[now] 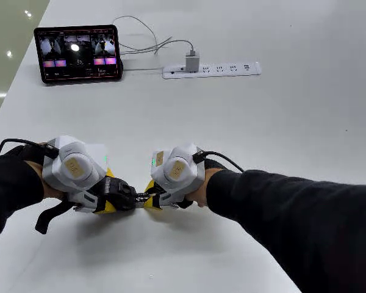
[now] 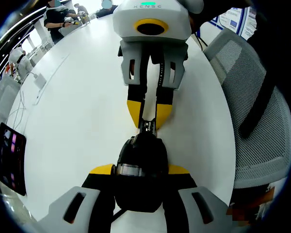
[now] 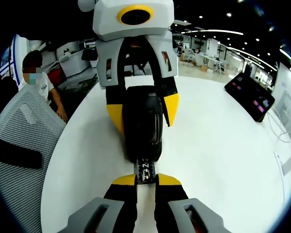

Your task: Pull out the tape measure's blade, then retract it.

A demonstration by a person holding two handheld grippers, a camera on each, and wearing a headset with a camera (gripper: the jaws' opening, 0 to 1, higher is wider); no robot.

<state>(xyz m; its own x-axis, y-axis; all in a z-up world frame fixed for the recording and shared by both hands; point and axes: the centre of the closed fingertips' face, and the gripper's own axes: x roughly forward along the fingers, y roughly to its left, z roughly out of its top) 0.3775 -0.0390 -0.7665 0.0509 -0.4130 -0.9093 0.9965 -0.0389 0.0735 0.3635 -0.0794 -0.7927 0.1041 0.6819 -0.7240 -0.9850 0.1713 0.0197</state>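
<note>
Yellow-tipped left gripper point(image 2: 140, 170) jaws clamp the round black plastic tape measure point(image 2: 141, 155) near the white workbench's point(image 2: 77, 121) front edge. Facing it, right gripper point(image 3: 145, 179) jaws, nearly together, pinch its barely drawn blade point(image 3: 145, 170).

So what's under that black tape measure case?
White tabletop shows around the round black tape measure case, clamped in the left gripper. The patch directly beneath is covered by it.

Tape measure point(image 3: 142, 128) case: black matt plastic, with a shiny metal band. Left gripper point(image 1: 113, 196) and right gripper point(image 1: 150, 200) shells: smooth white plastic, slight sheen. Table point(image 1: 262, 122): smooth, white, low gloss. Chair point(image 3: 24, 131) back: grey mesh cloth. Tablet point(image 1: 78, 53) screen: glossy.
</note>
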